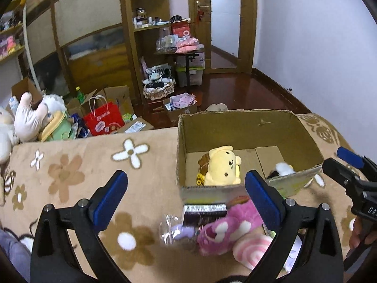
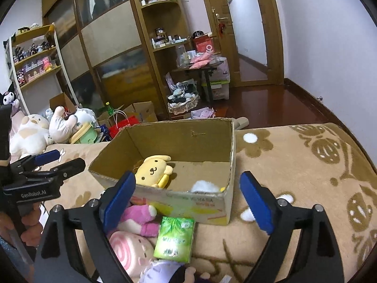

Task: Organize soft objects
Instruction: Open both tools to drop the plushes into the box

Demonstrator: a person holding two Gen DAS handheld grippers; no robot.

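Your left claw is spread wide, blue pads facing each other, nothing pressed between them, pitched down and forward. Your right claw is the same: jaws wide apart, pads clear of contact, angled down. In the left wrist view the right claw shows at the right edge, side-on, with your fingers wrapped round its handle. In the right wrist view the left claw shows at the left edge, jaws parted, your hand gripping its handle below.
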